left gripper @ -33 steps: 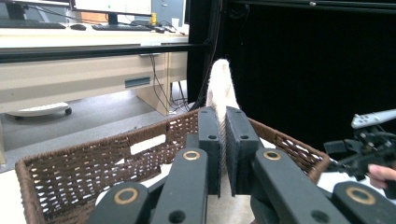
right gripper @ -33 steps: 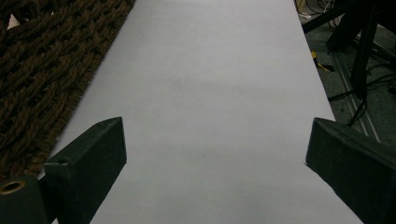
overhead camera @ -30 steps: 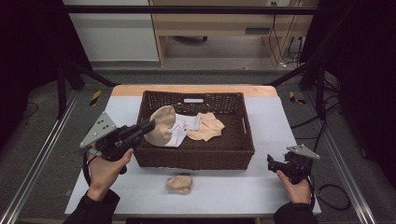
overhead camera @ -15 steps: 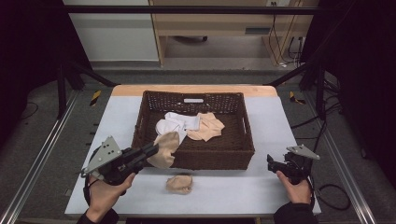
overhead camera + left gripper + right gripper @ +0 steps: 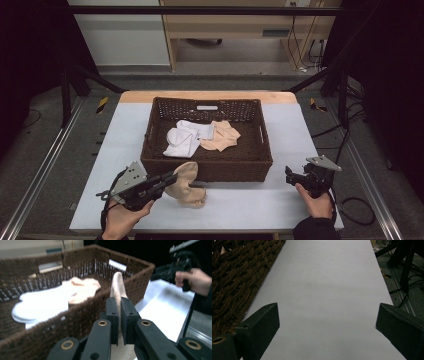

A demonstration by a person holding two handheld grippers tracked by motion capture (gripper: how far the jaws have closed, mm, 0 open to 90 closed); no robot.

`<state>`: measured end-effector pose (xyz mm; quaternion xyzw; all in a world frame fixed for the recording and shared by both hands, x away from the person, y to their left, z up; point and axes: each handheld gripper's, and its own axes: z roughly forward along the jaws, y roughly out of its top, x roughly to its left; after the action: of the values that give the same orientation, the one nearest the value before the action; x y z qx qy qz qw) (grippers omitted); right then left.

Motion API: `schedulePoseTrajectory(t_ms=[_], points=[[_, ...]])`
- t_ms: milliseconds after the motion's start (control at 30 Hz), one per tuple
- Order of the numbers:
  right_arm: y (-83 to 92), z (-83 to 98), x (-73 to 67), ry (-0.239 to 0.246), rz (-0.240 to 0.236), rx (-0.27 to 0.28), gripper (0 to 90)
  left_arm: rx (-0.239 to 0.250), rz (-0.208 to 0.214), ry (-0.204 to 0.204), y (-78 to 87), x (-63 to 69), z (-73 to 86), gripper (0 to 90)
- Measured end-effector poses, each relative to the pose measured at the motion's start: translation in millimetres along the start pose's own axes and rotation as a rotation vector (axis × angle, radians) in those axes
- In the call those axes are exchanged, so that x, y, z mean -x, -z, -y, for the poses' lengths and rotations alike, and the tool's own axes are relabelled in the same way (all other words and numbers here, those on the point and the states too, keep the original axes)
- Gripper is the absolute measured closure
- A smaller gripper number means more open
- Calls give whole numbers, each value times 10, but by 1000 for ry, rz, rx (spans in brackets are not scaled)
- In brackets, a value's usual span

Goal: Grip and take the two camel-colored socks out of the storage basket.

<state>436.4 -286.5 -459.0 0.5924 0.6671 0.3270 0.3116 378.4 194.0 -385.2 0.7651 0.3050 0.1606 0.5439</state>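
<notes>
My left gripper [image 5: 172,177] is shut on a beige sock [image 5: 184,176], which hangs just in front of the brown wicker basket [image 5: 210,167]. The sock's lower end reaches another beige sock [image 5: 196,201] lying on the table. In the left gripper view the jaws [image 5: 119,302] pinch the beige sock [image 5: 117,282] beside the basket wall [image 5: 140,282]. Inside the basket lie white socks [image 5: 182,141] and a beige sock [image 5: 221,136]. My right gripper [image 5: 291,175] stands open at the table's right front, with bare table between its jaws [image 5: 328,312].
The white table top [image 5: 300,130] runs around the basket, with open room on both sides and at the front right. Metal frame rails [image 5: 45,165] flank the table. The basket's woven wall [image 5: 234,277] lies left of my right gripper.
My left gripper carried the beige sock from above the basket over its front wall and down toward the table, close to the sock lying there. The right gripper stayed put.
</notes>
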Motion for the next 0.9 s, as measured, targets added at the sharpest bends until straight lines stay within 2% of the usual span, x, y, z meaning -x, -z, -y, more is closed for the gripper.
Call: schedulePoseTrajectory(t_ms=[167, 333, 500, 567, 700, 733, 900], points=[[-4, 1, -5, 1, -2, 2, 54, -45, 20, 4, -121, 54, 110, 850], [-27, 8, -27, 19, -6, -8, 54, -124, 40, -1, -332, 91, 256, 849], [-36, 8, -40, 22, -8, -16, 54, -173, 42, 11, -485, 62, 393, 848], [-40, 10, -40, 24, -5, -17, 54, -176, 48, 26, -522, 44, 428, 845], [-48, 11, -52, 29, -8, -21, 54, -182, 42, 10, -583, 49, 472, 824], [-51, 11, -55, 30, -6, -24, 55, -188, 37, -7, -609, 51, 488, 802], [-73, 14, -68, 34, -8, -38, 54, -197, 23, -25, -679, 65, 538, 671]])
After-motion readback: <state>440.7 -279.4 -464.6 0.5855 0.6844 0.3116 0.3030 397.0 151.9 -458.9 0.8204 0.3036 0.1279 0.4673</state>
